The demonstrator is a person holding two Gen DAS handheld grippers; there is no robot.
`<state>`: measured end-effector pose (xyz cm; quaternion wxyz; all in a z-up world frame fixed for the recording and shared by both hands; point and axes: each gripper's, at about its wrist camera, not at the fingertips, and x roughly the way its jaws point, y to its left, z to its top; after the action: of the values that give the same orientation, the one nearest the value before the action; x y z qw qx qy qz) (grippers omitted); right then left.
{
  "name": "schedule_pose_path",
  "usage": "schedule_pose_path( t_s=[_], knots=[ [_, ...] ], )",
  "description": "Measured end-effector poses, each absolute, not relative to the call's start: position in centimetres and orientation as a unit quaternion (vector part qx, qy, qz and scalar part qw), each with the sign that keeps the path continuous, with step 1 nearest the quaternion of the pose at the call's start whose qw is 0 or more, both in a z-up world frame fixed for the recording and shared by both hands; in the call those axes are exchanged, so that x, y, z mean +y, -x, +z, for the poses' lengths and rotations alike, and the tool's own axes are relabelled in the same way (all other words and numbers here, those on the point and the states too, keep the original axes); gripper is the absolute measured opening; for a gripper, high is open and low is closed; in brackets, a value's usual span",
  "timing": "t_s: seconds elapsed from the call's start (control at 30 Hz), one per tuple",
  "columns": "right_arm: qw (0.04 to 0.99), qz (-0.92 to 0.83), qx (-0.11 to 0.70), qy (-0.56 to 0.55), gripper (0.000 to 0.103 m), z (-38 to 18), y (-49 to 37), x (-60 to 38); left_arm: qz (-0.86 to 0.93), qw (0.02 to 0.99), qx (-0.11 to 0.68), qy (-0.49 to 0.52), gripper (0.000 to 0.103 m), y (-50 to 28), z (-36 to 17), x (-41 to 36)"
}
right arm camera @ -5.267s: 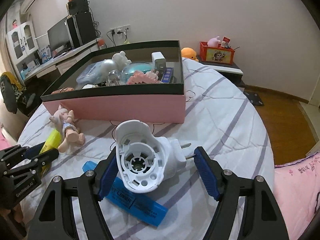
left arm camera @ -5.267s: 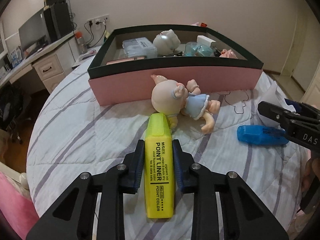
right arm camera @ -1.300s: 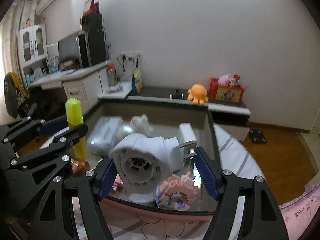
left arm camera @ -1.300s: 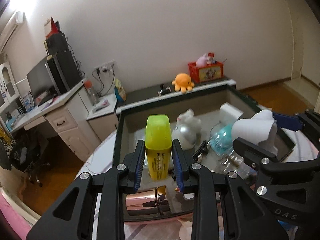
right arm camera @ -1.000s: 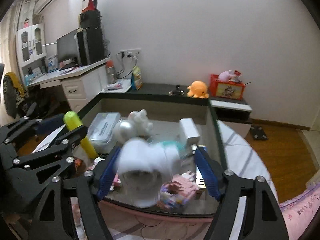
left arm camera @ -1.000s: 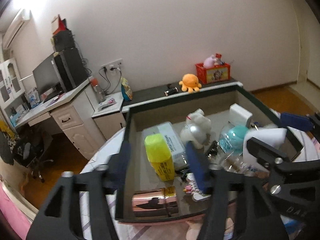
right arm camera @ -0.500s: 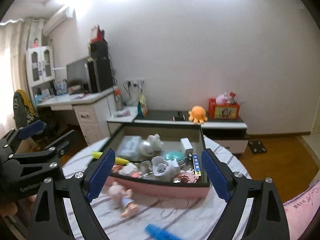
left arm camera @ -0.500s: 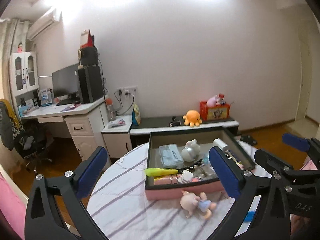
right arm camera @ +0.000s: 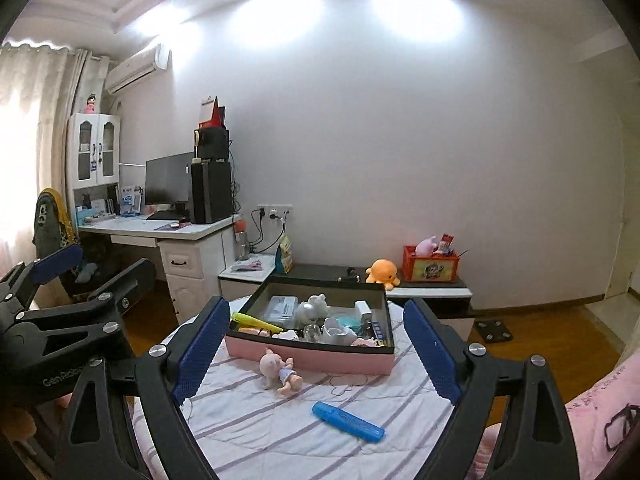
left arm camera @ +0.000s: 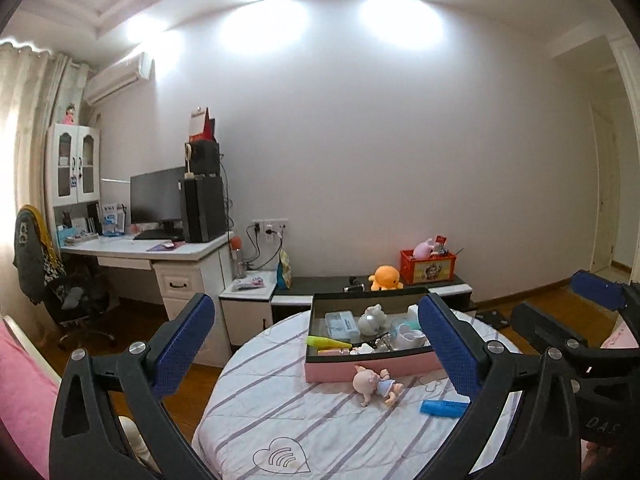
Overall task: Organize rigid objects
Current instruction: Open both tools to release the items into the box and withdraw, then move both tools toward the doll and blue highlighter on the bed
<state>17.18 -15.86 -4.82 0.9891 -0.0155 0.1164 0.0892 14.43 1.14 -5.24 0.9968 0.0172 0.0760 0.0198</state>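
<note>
A pink box with a dark rim [left arm camera: 372,367] [right arm camera: 312,354] stands on the round striped table and holds several objects. The yellow highlighter [left arm camera: 329,342] [right arm camera: 256,322] lies at its left end. The white plug part [left arm camera: 412,337] [right arm camera: 338,331] lies among the items in it. A pig doll [left arm camera: 376,384] [right arm camera: 280,372] and a blue highlighter [left arm camera: 444,407] [right arm camera: 347,421] lie on the cloth in front of the box. My left gripper [left arm camera: 316,354] is wide open and empty, held high and far back from the table. My right gripper [right arm camera: 316,348] is also wide open and empty.
The round table [left arm camera: 280,432] has a white cloth with purple stripes. A desk with a monitor [left arm camera: 156,204] and a chair stand at the left. A low cabinet behind the table carries an orange plush [left arm camera: 385,276] and a red box [left arm camera: 427,266]. A pink bed edge [right arm camera: 600,420] is at the right.
Both grippers opened and dropped the yellow highlighter and the white plug part into the box, then pulled up and back away from the table.
</note>
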Motion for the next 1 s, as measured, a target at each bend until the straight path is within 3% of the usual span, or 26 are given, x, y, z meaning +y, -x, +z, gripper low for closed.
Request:
schedule_pose_path(
  t_s=[1.0],
  knots=[
    [0.993,0.076,0.089,0.012,0.090,-4.4,-13.1,-16.5,0.025,0.998,0.047,-0.022,0.103,-10.4,-4.0,0.6]
  ],
)
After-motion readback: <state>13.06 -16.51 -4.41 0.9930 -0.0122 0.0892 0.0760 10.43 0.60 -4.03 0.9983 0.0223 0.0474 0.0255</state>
